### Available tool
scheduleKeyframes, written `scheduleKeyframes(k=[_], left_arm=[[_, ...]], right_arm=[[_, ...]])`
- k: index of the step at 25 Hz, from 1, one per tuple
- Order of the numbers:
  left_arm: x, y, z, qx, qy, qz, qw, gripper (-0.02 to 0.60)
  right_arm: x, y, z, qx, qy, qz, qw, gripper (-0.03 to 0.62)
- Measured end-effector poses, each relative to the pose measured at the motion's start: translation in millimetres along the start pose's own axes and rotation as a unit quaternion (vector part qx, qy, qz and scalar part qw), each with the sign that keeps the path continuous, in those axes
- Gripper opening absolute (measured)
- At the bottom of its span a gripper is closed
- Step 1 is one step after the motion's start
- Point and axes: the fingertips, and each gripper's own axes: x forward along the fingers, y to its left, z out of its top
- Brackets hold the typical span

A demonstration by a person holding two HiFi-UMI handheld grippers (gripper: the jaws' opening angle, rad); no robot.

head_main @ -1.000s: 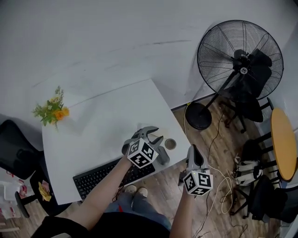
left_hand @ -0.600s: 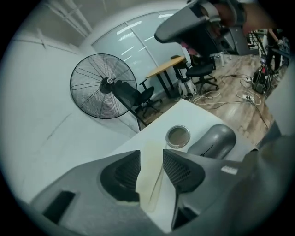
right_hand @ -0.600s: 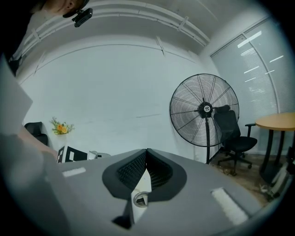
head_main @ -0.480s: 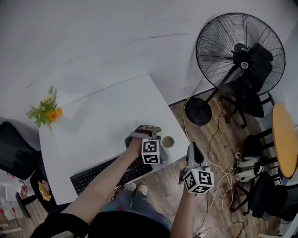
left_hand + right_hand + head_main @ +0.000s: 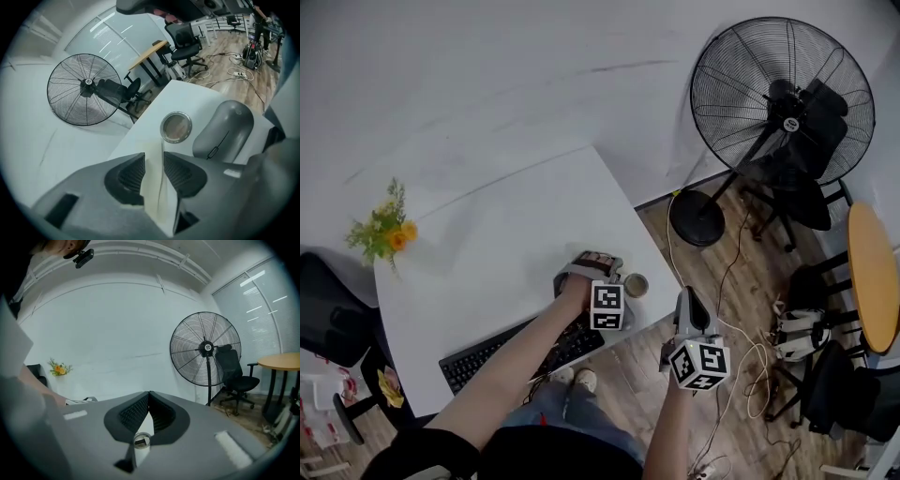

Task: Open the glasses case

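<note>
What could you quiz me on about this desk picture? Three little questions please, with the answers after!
1. True or false: the glasses case is already open.
2. What stands on the floor beside the table? A) a fan B) a ladder C) a bicycle
3. What black thing lies at the table's edge nearest the person?
Key: 1 false, it is closed. 2 A. 3 the keyboard.

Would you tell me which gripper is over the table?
The left gripper, above the white table by the grey glasses case; the right gripper hangs beyond the table's edge, over the wooden floor.
</note>
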Motion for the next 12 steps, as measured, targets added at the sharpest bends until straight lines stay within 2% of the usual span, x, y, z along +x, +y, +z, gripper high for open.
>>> scheduleKeyframes(k=[4, 12], left_arm=[[6.7, -1.8, -2.3, 0.016, 0.006, -0.004, 0.9998, 0.135], [6.0, 0.8, -2.7, 0.015, 0.002, 0.0, 0.9999, 0.118]], right_arm=[[1.7, -1.2, -0.1, 0.0, 0.001, -0.001, 1.0, 0.014], [5.8, -2.5, -1.2, 0.0, 0.003, -0.004, 1.0, 0.012]])
